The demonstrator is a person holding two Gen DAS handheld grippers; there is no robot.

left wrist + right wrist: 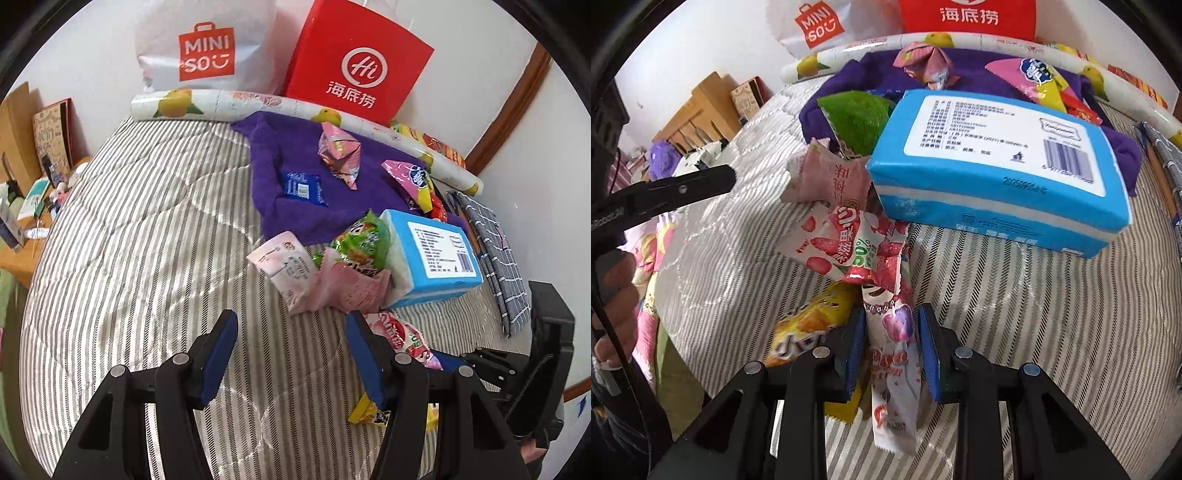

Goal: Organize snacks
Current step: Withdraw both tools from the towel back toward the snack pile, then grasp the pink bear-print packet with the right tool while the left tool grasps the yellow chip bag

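Nearest the right wrist camera: a long white-and-pink candy stick packet (895, 373) lying lengthwise on the striped quilt (1015, 295), with the right gripper (892, 350) straddling it. Its blue pads sit close on either side and appear to touch the wrapper, so I judge the packet gripped, lightly. Just left of it, a yellow-orange snack packet (805, 328) lies partly under the left finger. Farther off, a strawberry packet (846, 247) lies against the near edge of a blue tissue pack (997, 162); a pale pink wrapper (827, 177) and a green packet (857, 118) sit beyond. Left gripper (291, 354): jaws part open, nothing between them, hovering over bare quilt just left of the pile. Far side: purple towel (280, 155) carrying a folded pink packet (340, 151), a small blue sachet (303, 186) and a pink packet with a blue logo (410, 177); behind it a rolled fruit-print sheet (221, 105), a white MINISO bag (207, 48) and a red Haidilao bag (358, 62). Progress, judged: early. A few snacks sit on the towel, most still heaped by the tissue pack; no grouping yet visible. The gripped stick remains on the quilt, unlifted.
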